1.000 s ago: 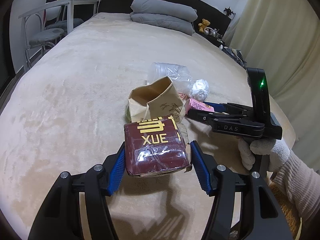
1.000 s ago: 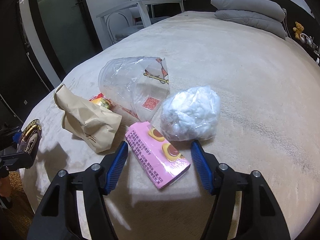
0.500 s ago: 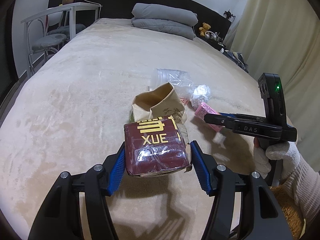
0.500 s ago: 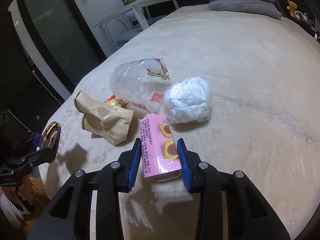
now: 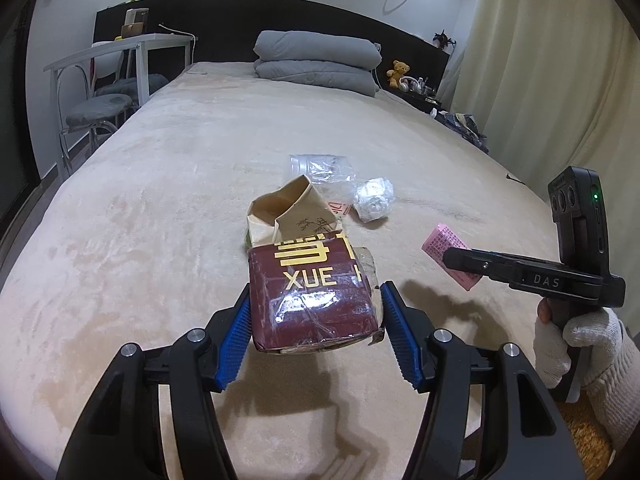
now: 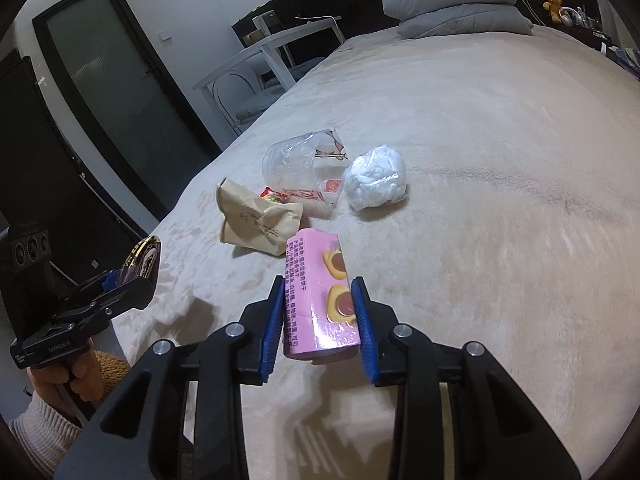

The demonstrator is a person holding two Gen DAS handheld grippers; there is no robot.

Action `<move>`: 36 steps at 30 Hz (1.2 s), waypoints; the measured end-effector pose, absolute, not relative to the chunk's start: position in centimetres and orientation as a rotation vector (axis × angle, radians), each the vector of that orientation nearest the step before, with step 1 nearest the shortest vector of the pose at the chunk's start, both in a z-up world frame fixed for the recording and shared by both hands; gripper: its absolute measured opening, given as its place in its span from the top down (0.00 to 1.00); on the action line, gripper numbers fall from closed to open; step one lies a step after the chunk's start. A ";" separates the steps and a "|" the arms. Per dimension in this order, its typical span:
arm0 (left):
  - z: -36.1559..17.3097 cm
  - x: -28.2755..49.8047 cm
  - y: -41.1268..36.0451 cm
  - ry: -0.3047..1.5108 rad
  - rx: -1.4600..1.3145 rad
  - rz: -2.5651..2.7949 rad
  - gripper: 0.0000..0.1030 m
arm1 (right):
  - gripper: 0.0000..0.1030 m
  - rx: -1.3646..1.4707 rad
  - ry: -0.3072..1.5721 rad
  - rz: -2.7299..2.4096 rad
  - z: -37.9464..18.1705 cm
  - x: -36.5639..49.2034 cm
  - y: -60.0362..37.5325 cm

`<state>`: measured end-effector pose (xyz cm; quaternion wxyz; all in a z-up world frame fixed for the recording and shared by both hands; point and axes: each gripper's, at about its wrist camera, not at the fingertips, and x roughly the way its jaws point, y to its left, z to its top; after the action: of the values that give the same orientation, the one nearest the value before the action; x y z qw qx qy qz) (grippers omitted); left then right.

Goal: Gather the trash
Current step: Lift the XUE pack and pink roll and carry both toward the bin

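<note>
My left gripper (image 5: 316, 316) is shut on a dark red box marked XUE (image 5: 310, 296) and holds it above the bed. My right gripper (image 6: 320, 312) is shut on a pink snack box (image 6: 318, 296), lifted off the bed; that box also shows in the left wrist view (image 5: 444, 246). On the beige bed (image 6: 500, 160) lie a brown paper bag (image 6: 256, 220), a clear plastic cup (image 6: 304, 164), a crumpled white plastic wad (image 6: 376, 180) and a red and yellow wrapper (image 6: 274, 196) between bag and cup.
Folded grey bedding (image 5: 316, 60) lies at the head of the bed. A white table and chairs (image 5: 108, 80) stand to the left of the bed. Curtains (image 5: 560, 60) hang on the right. A dark door (image 6: 128, 92) is beyond the bed's left edge.
My right gripper closed on the pink snack box and lifted it off the bed, pulling back from the pile. My left gripper drew back a little, still holding the red box.
</note>
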<state>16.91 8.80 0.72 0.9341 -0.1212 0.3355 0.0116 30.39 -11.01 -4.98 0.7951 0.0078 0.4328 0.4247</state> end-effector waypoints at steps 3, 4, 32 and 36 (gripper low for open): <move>1.1 15.8 8.1 0.661 -0.243 0.005 0.41 | 0.66 0.033 0.902 0.924 -4.3 28.4 -11.9; 1.2 15.3 7.8 0.656 -0.238 0.003 0.41 | 0.66 0.043 0.900 0.924 -4.3 27.8 -12.3; -0.8 3.0 0.0 0.633 -0.186 -0.084 0.41 | 0.66 0.092 0.871 0.907 -5.1 12.7 -20.9; -1.6 2.2 -0.3 0.668 -0.205 -0.104 0.41 | 0.66 0.070 0.884 0.901 -5.4 11.8 -21.4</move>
<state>2.23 -0.28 -1.62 0.9383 -0.1003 0.3271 -0.0510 11.77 -21.42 -5.37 0.8069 0.0327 0.4130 0.4211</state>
